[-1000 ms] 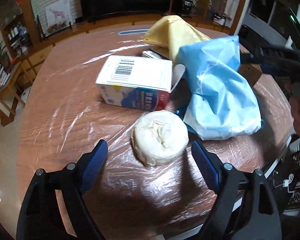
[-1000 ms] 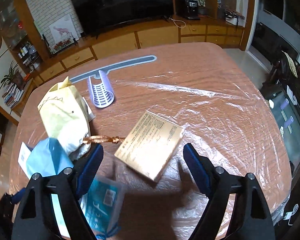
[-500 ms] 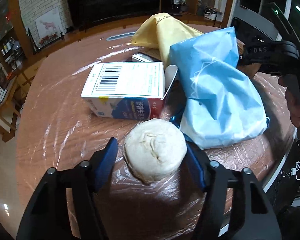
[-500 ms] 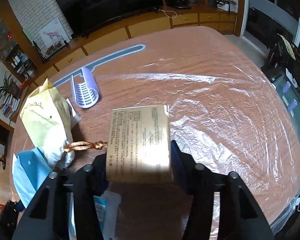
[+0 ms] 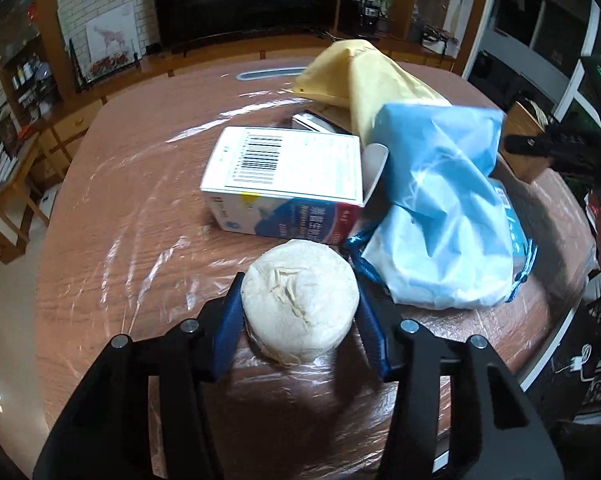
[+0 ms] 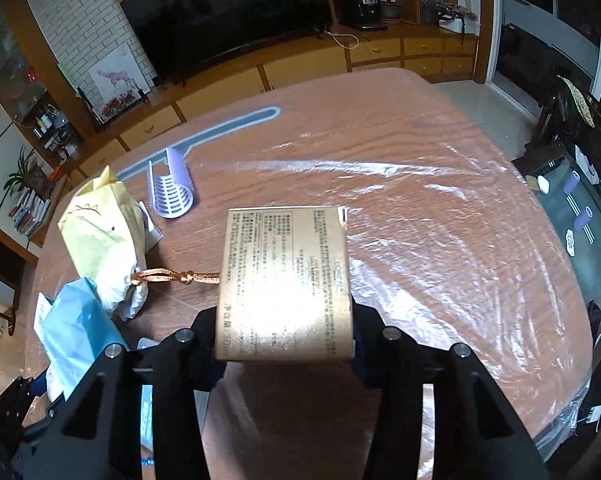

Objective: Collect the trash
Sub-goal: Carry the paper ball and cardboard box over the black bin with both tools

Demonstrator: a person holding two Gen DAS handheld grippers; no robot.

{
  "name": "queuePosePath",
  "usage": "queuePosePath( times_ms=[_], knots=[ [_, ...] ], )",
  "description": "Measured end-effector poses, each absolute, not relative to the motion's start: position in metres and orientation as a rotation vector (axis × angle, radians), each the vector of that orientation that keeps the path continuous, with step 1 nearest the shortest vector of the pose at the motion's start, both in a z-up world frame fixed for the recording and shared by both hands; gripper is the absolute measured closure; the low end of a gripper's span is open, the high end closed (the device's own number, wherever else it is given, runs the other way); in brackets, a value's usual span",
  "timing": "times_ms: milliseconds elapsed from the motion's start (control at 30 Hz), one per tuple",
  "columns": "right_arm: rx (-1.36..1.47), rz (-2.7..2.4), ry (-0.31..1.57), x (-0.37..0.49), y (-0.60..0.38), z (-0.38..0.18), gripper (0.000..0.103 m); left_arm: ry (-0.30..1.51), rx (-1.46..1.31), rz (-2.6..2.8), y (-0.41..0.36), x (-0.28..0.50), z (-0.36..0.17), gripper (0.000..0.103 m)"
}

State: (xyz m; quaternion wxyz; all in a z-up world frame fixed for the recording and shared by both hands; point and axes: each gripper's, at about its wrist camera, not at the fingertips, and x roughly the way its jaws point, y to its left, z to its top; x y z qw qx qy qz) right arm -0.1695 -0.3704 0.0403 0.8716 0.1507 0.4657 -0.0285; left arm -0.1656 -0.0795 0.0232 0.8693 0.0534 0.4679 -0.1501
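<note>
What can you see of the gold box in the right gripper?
The flat gold cardboard box has dense dark print on its glossy top face, washed out by glare near the middle. The right gripper clamps its near end by both side edges. It sits roughly level over the plastic-covered wooden table. A knotted gold cord trails from its left side.

We cannot read the glare-washed print on the gold box [image 6: 284,284]; its sides hide the right gripper [image 6: 285,336] fingertips from us.

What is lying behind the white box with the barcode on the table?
Behind the white box a small grey-white packet shows only its edge, then the yellow bag. The box and the blue bag cover the rest there.
</note>
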Motion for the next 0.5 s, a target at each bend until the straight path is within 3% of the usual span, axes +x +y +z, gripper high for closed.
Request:
queuePosePath(
  times_ms=[500],
  knots=[
    [0.314, 0.135, 0.98, -0.227, -0.35, 0.067, 0.057, 0.935, 0.048, -0.33, -0.072, -0.18, 0.045, 0.051]
  ],
)
